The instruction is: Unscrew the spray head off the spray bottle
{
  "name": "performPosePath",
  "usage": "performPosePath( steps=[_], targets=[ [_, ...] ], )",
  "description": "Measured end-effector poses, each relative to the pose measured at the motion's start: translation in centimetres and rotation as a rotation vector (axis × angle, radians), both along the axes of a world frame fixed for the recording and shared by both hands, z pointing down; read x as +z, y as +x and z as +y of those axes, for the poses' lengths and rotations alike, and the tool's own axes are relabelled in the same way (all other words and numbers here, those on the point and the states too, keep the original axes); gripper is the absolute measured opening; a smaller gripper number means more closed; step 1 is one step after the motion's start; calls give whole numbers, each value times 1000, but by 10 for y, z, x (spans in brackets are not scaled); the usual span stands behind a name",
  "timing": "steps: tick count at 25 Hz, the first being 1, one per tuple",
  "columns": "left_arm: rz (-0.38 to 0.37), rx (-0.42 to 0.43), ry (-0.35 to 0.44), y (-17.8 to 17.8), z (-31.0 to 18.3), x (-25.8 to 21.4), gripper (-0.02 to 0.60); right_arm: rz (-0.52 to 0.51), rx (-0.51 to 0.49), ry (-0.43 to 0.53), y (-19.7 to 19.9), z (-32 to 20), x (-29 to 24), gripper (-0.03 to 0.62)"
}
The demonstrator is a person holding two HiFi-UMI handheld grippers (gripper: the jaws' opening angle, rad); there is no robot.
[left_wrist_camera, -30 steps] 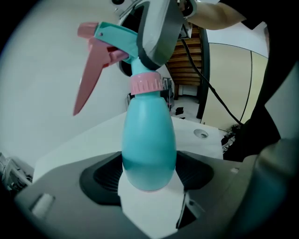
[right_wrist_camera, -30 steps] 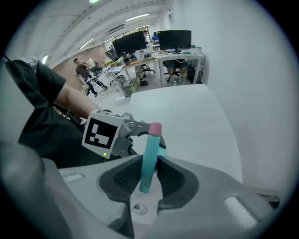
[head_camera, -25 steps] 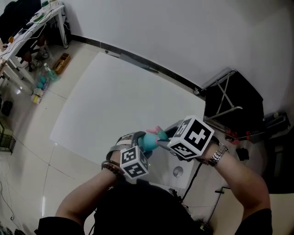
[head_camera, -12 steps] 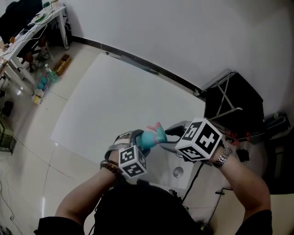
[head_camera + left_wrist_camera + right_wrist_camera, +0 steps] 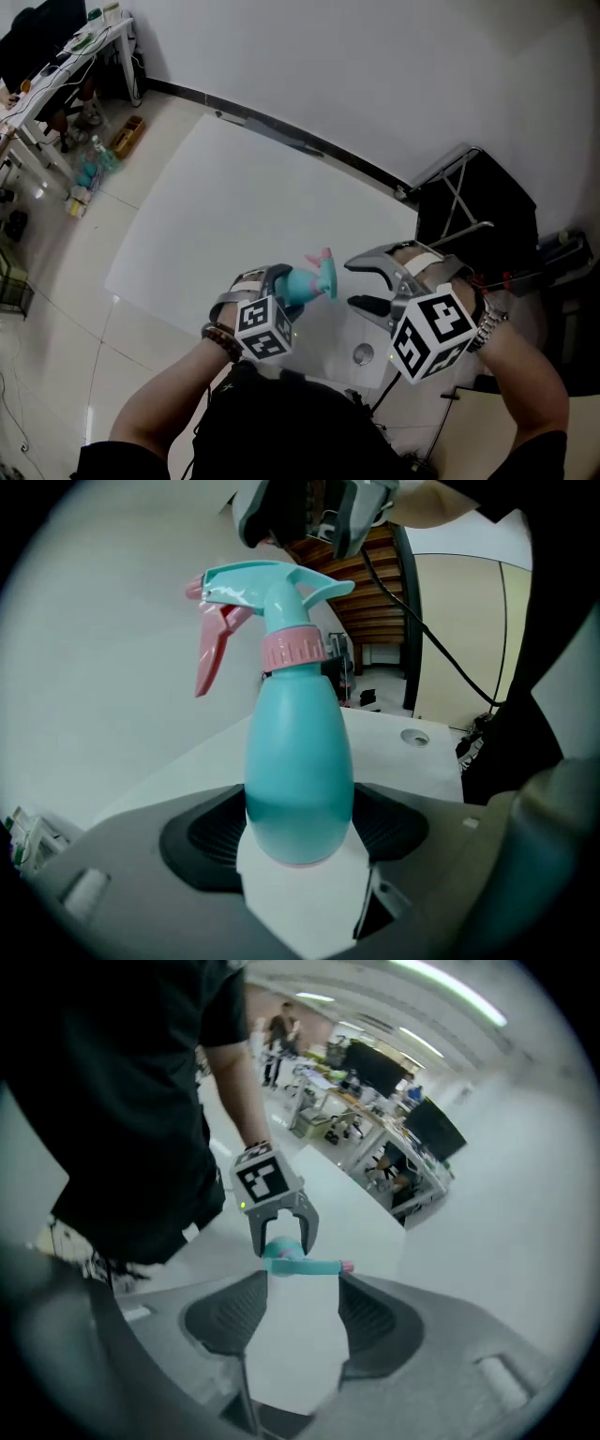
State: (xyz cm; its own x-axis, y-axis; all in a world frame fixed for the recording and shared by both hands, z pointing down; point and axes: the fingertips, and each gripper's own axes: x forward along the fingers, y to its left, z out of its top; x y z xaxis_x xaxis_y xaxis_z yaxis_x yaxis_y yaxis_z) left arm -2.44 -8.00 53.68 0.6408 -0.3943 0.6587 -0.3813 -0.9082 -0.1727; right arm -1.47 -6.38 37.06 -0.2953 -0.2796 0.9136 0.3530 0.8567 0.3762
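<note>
A teal spray bottle [image 5: 300, 771] stands upright between the pads of my left gripper [image 5: 300, 850], which is shut on its lower body. A pink collar [image 5: 293, 649] joins the body to the teal spray head [image 5: 267, 583], whose pink trigger [image 5: 214, 653] points left. In the head view the left gripper [image 5: 272, 292] holds the bottle [image 5: 300, 285] over the near table edge. My right gripper [image 5: 357, 283] hangs just right of the spray head [image 5: 323, 272], apart from it. Its jaws have just been opening and nothing is between them. In the right gripper view the spray head [image 5: 300, 1267] lies beyond the right gripper [image 5: 302, 1284].
The white table [image 5: 234, 206] spreads out ahead, with a round cable hole [image 5: 364, 352] near its front corner. A black folding stand [image 5: 478, 202] is at the right by the wall. Cluttered desks [image 5: 66, 47] stand far left. A black cable [image 5: 422, 621] hangs behind the bottle.
The right gripper let go of the spray head, opened its jaws, rolled over and drew back to the right. The left gripper and bottle stayed put.
</note>
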Motion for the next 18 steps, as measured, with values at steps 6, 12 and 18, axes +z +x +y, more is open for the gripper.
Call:
performPosePath(
  steps=[6,12,18],
  targets=[
    [-6,101,0,6,7,-3,380,170,-454,346,-6,6,10,232],
    [-15,188,-2,16,21,-4,380,201,-584,311,-8,27,41,233],
    [-14,217,18,24,24,-10,379,169,-549,212,-9,38,58,210]
  ],
)
